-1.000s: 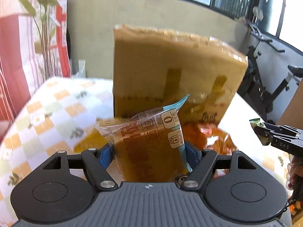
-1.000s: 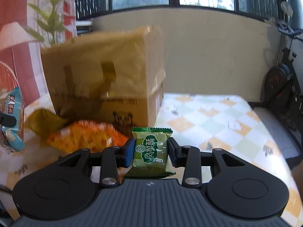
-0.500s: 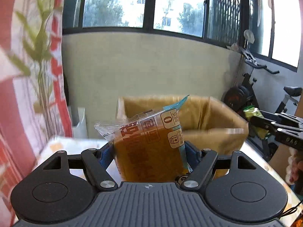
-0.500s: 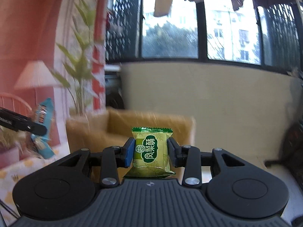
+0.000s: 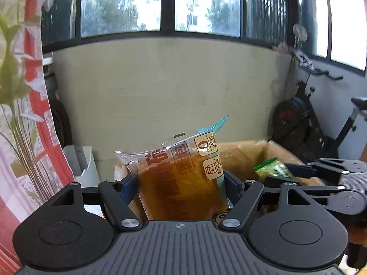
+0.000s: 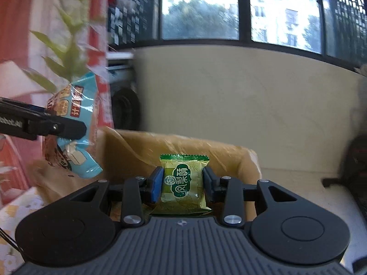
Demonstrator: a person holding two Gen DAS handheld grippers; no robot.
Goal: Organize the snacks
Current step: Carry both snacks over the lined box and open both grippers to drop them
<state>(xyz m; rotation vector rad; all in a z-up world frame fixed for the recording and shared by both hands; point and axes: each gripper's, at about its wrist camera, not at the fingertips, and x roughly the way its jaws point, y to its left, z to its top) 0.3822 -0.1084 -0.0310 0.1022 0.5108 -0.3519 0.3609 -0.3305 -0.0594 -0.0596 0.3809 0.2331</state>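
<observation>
1. The left tongs (image 5: 181,190) are clamped on a clear-wrapped bread packet (image 5: 183,183), standing upright between the blue pads at the lower centre of the left wrist view. In the right wrist view this packet (image 6: 71,128) shows at the middle left, hanging above the near left corner of the box.
2. The right tongs (image 6: 182,183) stand narrow, pinching a small green snack packet (image 6: 183,181) by its sides, at the lower centre of their own view. In the left wrist view that packet (image 5: 273,169) pokes out at the middle right, over the box's opening.
3. Just beyond both pairs of tongs sits an open cardboard box (image 6: 142,151), its brown rim filling the lower middle of each frame; what lies inside cannot be made out.
4. The step in hand looks like carrying both snacks to the box, with both held over or near its mouth.
5. The next move probably calls for lowering each packet past the rim, then spreading the tongs to let it drop. The bread packet seems to sit nearer the box's edge, so it may need shifting inward first.
</observation>
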